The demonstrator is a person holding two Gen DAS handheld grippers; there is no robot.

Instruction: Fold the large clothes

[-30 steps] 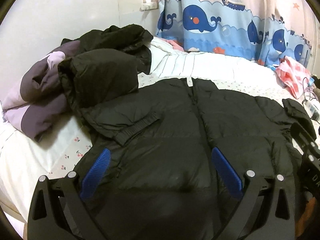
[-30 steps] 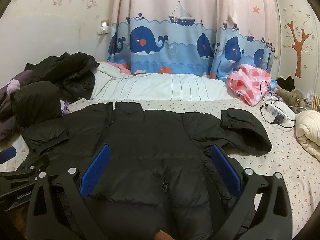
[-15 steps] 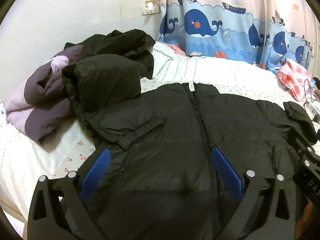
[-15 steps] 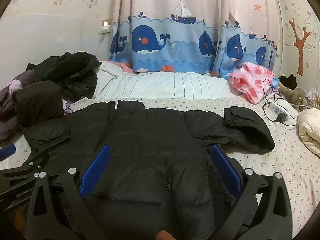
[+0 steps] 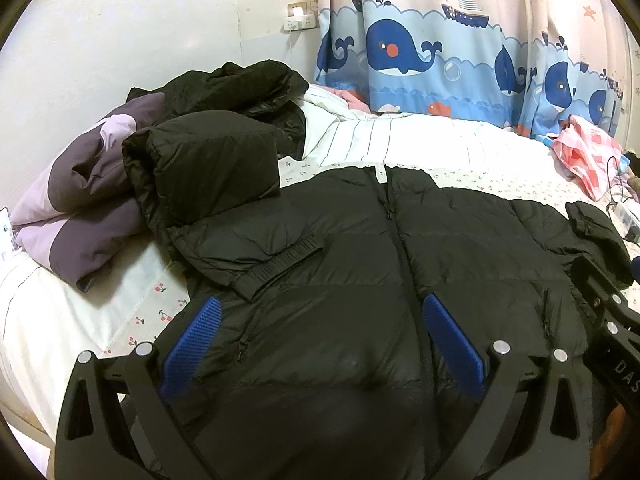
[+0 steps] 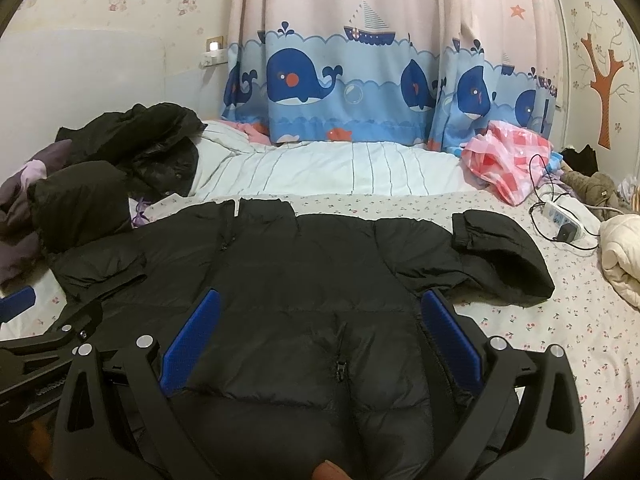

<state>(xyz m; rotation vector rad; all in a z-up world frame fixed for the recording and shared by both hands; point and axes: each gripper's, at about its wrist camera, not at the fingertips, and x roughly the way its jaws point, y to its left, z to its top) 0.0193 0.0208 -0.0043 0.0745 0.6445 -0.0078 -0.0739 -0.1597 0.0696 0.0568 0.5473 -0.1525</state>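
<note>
Both grippers, left [image 5: 318, 344] and right [image 6: 316, 332], gaped wide, empty, over black puffer jacket [image 6: 304, 280]; slick padding could slip mid-fold.

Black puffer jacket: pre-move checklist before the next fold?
1. black puffer jacket lies spread front-up on the bed: ok.
2. Front zipper closed: ok.
3. Left sleeve folded in across the chest: ok.
4. Right sleeve folded in: not ok; it lies out to the side with the cuff doubled back.
5. left gripper and right gripper open, nothing held: ok.
6. Fold area free: not ok; the clothes pile rests against the left shoulder.
</note>
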